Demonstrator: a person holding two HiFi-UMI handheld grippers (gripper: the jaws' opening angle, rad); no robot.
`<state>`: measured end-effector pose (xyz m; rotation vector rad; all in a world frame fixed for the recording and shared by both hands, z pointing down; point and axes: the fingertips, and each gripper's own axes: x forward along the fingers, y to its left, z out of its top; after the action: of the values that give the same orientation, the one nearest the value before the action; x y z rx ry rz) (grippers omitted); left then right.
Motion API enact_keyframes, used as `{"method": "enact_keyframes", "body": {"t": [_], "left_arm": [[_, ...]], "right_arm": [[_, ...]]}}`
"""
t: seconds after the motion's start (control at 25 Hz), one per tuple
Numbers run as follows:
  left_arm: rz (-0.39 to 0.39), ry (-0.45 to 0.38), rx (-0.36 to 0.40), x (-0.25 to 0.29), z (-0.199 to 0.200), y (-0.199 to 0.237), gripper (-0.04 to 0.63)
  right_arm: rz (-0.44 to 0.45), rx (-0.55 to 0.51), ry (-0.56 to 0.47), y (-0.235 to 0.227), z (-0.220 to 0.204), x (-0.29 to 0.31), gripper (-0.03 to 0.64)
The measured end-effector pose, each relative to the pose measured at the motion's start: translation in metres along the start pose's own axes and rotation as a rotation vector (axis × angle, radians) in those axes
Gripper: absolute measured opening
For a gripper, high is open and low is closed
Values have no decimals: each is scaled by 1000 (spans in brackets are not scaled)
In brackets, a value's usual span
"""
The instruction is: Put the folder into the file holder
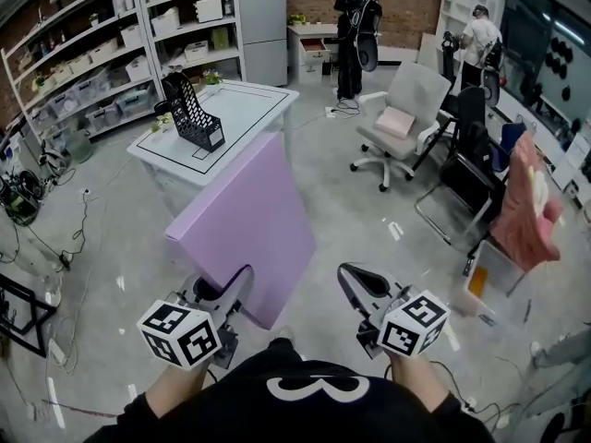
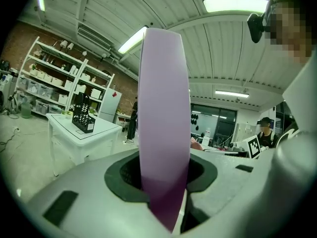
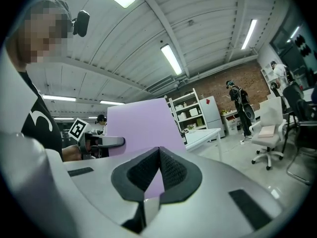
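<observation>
A large lilac folder (image 1: 245, 229) stands on edge in front of me, with my left gripper (image 1: 231, 293) shut on its lower corner. In the left gripper view the folder (image 2: 163, 123) rises edge-on from between the jaws of that gripper (image 2: 163, 192). My right gripper (image 1: 349, 280) hangs to the folder's right, shut and empty. In the right gripper view its pads meet at the tip (image 3: 158, 152), and the folder (image 3: 141, 125) shows behind them. The black mesh file holder (image 1: 194, 113) stands upright on the left part of a white table (image 1: 259, 109) farther ahead, and the left gripper view shows the holder (image 2: 82, 115) too.
A grey office chair (image 1: 406, 118) stands right of the table. At the far right, a pink cloth (image 1: 526, 201) hangs over a dark chair. Shelves with boxes (image 1: 83, 53) line the left wall. Cables (image 1: 37, 201) lie on the floor at left. Two people (image 1: 355, 26) stand at the back.
</observation>
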<state>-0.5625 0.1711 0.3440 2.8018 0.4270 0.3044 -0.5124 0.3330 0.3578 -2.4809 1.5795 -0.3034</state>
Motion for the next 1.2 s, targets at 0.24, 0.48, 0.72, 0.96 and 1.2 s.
{"method": "enact_keyframes", "body": {"t": [0.24,0.48,0.72,0.96,1.2], "left_arm": [[-13,14,-27,39,3,32,155],[-11,10,-69,100,26,91,155],[14,14,-104,188,62,176,155],[78,5,-169,277,98,287,156],[114,18,-217,349,113,364,156]], "right_arm": [[-33,11,34,-32,-7,30,5],[-48,5,59,-87,9,91,5],[-47,37,95,-166,28,197,5],[-20,65,183,-256,43,323,5],[20,76,234,-318,51,421,5]]}}
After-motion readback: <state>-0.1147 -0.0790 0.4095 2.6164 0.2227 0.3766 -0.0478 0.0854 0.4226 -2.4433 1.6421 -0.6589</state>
